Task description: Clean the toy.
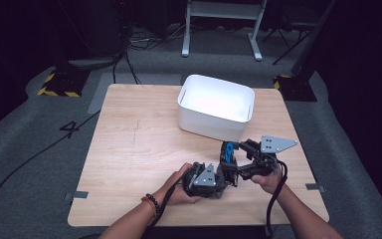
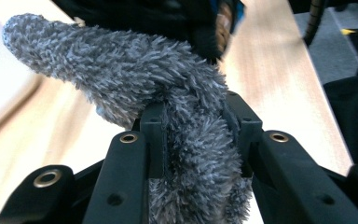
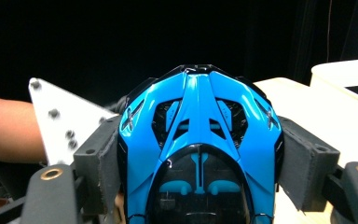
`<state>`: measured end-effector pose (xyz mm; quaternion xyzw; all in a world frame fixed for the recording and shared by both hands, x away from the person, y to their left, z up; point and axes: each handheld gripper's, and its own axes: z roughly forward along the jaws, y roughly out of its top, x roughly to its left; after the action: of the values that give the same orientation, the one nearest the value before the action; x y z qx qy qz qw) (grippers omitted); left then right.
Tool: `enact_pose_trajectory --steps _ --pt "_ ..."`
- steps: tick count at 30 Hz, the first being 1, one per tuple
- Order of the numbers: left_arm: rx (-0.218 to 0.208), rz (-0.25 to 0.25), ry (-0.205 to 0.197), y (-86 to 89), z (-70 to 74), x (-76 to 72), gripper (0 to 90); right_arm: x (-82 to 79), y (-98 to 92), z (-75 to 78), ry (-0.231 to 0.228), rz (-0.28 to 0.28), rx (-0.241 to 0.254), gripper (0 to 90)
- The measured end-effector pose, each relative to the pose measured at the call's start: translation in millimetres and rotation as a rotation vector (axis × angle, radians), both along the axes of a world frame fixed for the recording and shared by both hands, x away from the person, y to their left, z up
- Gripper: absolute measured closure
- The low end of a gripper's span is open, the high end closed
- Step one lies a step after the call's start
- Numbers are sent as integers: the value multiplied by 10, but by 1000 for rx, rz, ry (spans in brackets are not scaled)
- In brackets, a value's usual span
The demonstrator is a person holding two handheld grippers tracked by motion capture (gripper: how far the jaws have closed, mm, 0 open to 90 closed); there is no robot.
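Observation:
A fuzzy grey cloth point(image 2: 135, 74) sticks up and leftward between the black jaws of my left gripper point(image 2: 196, 119), which is shut on its lower part. My right gripper point(image 3: 200, 154) is shut on a glossy blue and black toy car point(image 3: 198, 121), its padded fingers point(image 3: 100, 154) pressing both sides. In the high view the left gripper point(image 1: 225, 178) and right gripper point(image 1: 231, 158) meet near the table's front right, with the toy car point(image 1: 229, 148) held just beyond the left jaws. The car's edge point(image 2: 226, 18) appears blurred right behind the cloth.
A white plastic bin point(image 1: 209, 124) stands on the wooden table point(image 1: 139, 149), just behind the grippers. The table's left half is bare wood. The left gripper's grey plate point(image 3: 60, 121) and a forearm point(image 3: 4, 128) show at the left of the right gripper view. Cables lie on the floor beyond.

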<state>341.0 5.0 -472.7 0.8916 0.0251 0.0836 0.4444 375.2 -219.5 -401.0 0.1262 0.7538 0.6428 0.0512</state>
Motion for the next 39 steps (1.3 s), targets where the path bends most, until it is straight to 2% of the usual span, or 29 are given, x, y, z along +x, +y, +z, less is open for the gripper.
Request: enact_pose_trajectory --steps 5,9,13,18,21,22,26,32,33,35,39 --pt "53 -47 13 -84 -71 -67 665 13 -10 3 -3 -19 -4 259" --pt "49 -35 27 -64 -73 -42 662 24 -48 0 1 -32 1 259" --pt "15 25 41 78 -39 51 661 29 -134 18 2 -51 14 260" --pt "-17 133 22 331 54 174 661 38 -247 28 0 -69 14 260" --pt "-29 176 14 481 119 211 661 45 -295 12 6 -76 -1 259" --pt "-29 195 5 543 137 221 661 47 -307 3 6 -80 -15 260" --pt "-39 266 35 861 149 246 660 71 -328 -57 33 -91 -86 260" --pt "-40 354 55 1248 159 257 652 136 -250 -208 101 -89 -217 260" --pt "-39 361 56 1284 155 253 650 146 -213 -231 117 -84 -255 260" --pt "-36 375 58 1367 146 234 647 155 -157 -261 123 -82 -297 260" --pt "-13 379 63 1428 145 222 638 190 -12 -338 146 -72 -399 260"
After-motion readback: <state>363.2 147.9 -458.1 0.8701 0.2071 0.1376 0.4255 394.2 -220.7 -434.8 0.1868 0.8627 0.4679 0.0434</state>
